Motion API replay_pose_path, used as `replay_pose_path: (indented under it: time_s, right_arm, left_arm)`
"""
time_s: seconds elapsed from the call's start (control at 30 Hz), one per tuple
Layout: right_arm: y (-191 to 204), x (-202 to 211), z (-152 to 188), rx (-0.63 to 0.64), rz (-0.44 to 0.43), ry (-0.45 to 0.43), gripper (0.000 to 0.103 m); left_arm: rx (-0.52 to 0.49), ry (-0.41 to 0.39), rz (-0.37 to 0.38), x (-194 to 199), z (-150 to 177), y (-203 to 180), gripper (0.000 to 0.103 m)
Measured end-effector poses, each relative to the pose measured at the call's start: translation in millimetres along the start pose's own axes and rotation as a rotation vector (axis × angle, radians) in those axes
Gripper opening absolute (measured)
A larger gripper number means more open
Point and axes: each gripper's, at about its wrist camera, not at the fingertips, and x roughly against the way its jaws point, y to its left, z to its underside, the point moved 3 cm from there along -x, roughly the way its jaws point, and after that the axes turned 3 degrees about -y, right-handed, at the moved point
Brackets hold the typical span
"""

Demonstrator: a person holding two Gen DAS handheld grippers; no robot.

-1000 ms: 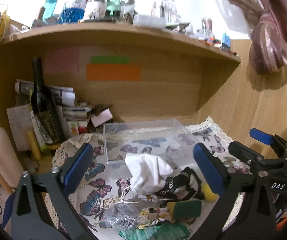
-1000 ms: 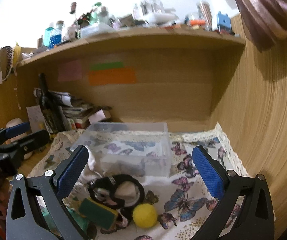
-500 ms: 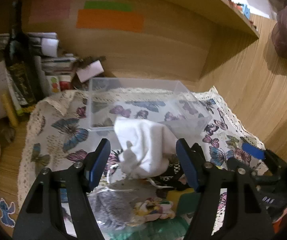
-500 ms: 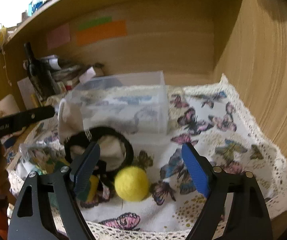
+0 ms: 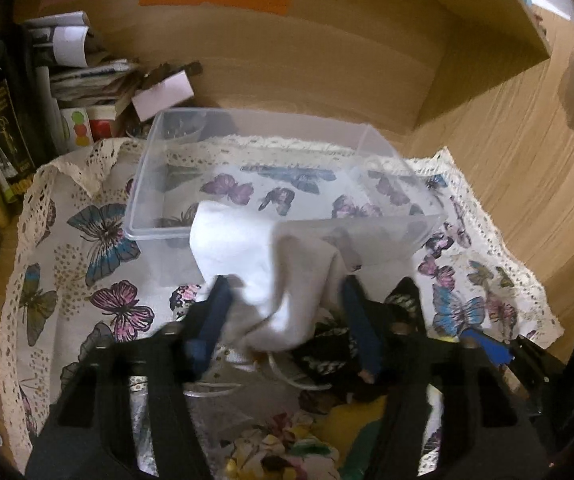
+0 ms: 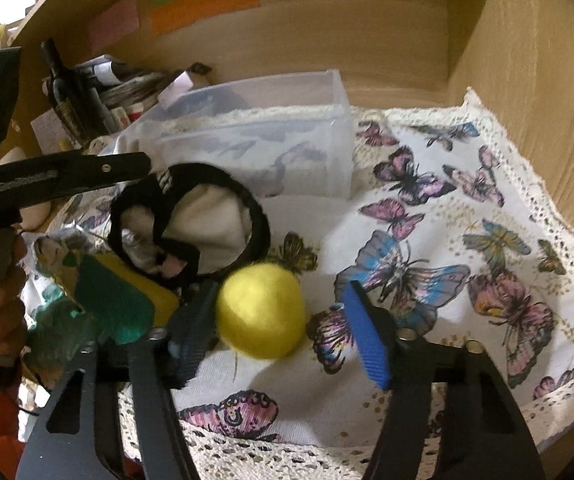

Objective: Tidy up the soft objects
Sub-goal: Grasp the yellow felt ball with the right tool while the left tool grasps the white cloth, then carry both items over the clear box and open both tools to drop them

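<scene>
My left tool (image 5: 287, 316) is spread, its blue pads on either side of a crumpled white sock (image 5: 271, 272) without yet pressing it. The sock lies on the butterfly-print cloth (image 5: 87, 280) just in front of the clear plastic box (image 5: 159, 184), its upper end leaning against the box's near wall. Right of it lies a black-and-white patterned sock (image 5: 403, 308), and nearer the camera are a crinkled clear bag (image 5: 227, 400) and floral fabric (image 5: 287, 452).

My right tool (image 6: 283, 336) is also spread, with the yellow felt ball (image 6: 261, 310) between its pads; the left pad looks to be touching the ball or nearly so, while the right pad stands apart from it. The ball rests on the cloth in front of the box (image 6: 307, 148). Just behind the ball a black elastic band (image 6: 259, 224) loops around white fabric, and to its left lies a green-and-yellow sponge (image 6: 123, 304). A dark bottle (image 6: 63, 96) stands at the back left among papers.
</scene>
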Motion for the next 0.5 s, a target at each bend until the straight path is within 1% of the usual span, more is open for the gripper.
replay_pose_path:
  time_s: [0.03, 0.07, 0.1, 0.17, 0.23, 0.37, 0.5]
  right_arm:
    - [0.7, -1.4, 0.4, 0.000, -0.004, 0.005, 0.046]
    - [1.0, -3.5, 1.8, 0.002, -0.009, 0.016, 0.036]
    - [1.8, -4.5, 2.6, 0.002, -0.010, 0.021, 0.035]
    - [1.3, -3.5, 2.8, -0.003, -0.008, 0.012, 0.034]
    - [1.4, -0.4, 1.1, -0.003, -0.003, -0.006, 0.034]
    - [-1.8, 8.9, -7.9, -0.006, 0.024, -0.048, 0.034]
    - [-5.4, 16.8, -20.4, -0.002, 0.051, -0.094, 0.034]
  left_arm:
    - [0.005, 0.016, 0.009, -3.9, 1.5, 1.0, 0.040]
    - [0.012, 0.032, 0.016, -7.6, 3.3, 2.3, 0.032]
    - [0.014, 0.042, 0.019, -10.2, 5.0, 3.4, 0.029]
    - [0.019, 0.047, 0.018, -12.6, 7.4, 6.0, 0.018]
    - [0.029, 0.046, 0.025, -11.4, 8.6, 9.1, 0.012]
    - [0.031, 0.017, 0.034, -0.1, 8.8, 11.8, 0.005]
    - [0.031, -0.017, 0.043, 15.4, 6.9, 13.3, 0.003]
